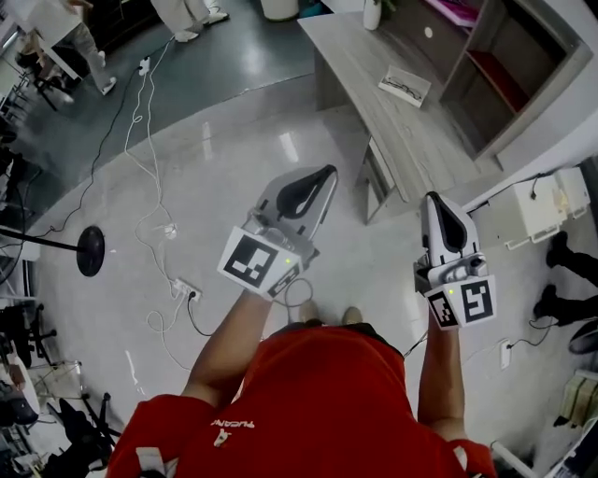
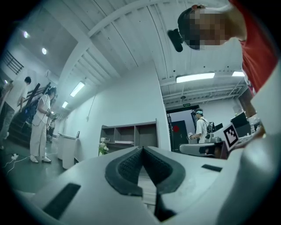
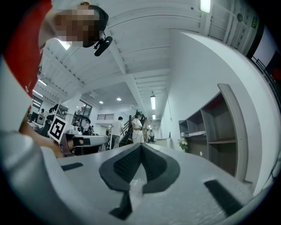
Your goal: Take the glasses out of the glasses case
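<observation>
Nearest, a red shirt [image 1: 318,401] and two bare forearms [image 1: 229,341] reaching forward above a pale floor [image 1: 234,168].

In the left hand, the left gripper [image 1: 327,174], marker cube [image 1: 260,263] toward the body. Jaws closed tip to tip, nothing between them. Same in its own view [image 2: 142,148]: dark pads [image 2: 125,169] meeting at a point.

In the right hand, the right gripper [image 1: 433,198], likewise closed and empty, pads touching at the tips in its own view [image 3: 140,145]. Both held in the air side by side, apart from each other and short of the desk.

Down on the floor to the left, white cables [image 1: 140,140], a power strip [image 1: 185,291] and a black round stand base [image 1: 91,250].

Farther ahead, a grey wooden desk [image 1: 355,47] running off to the upper right. On it, the case [image 1: 418,82], lying flat and seemingly open near the desk's middle, with dark glasses [image 1: 402,89] showing on its pale inside. Well apart from both grippers, touched by neither.

At the desk's far end, a white vase [image 1: 372,13]. Right of the desk, an open shelf [image 1: 537,75] against the wall.

Farthest, legs of people [image 1: 187,14] at the head view's top edge.
</observation>
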Demonstrator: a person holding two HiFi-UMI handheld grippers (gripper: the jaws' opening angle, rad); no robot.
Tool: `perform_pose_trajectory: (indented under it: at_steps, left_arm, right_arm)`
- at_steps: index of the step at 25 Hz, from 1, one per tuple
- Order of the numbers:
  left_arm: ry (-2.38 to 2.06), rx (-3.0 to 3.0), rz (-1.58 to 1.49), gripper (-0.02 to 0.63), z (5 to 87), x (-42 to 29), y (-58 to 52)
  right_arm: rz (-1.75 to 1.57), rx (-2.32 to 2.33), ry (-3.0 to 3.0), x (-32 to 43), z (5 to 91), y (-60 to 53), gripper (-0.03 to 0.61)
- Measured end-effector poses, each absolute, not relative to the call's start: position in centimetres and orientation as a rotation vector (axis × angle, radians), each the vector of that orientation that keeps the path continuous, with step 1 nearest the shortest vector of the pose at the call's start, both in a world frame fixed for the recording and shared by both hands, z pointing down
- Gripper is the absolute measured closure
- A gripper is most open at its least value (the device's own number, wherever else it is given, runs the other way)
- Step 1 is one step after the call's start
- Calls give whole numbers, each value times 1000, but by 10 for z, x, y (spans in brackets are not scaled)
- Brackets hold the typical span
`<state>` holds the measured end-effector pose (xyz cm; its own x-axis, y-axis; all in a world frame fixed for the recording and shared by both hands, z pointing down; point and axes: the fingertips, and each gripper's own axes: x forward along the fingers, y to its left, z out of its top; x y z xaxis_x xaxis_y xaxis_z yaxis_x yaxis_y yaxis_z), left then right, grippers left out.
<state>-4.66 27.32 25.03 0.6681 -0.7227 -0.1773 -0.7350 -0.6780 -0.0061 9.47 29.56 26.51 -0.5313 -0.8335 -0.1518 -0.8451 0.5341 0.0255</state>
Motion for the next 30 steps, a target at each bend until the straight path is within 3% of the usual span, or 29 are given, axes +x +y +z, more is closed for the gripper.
perform_pose_trajectory:
  at_steps: [13,30]
  left_arm:
    - [1236,-2776,287,604,254,-132,239]
    - [1183,-2762,234,603,256,-115,95]
  right_arm:
    - [173,-1514,2641,32,269,263,574]
    - [164,-1582,2591,62,288,118,574]
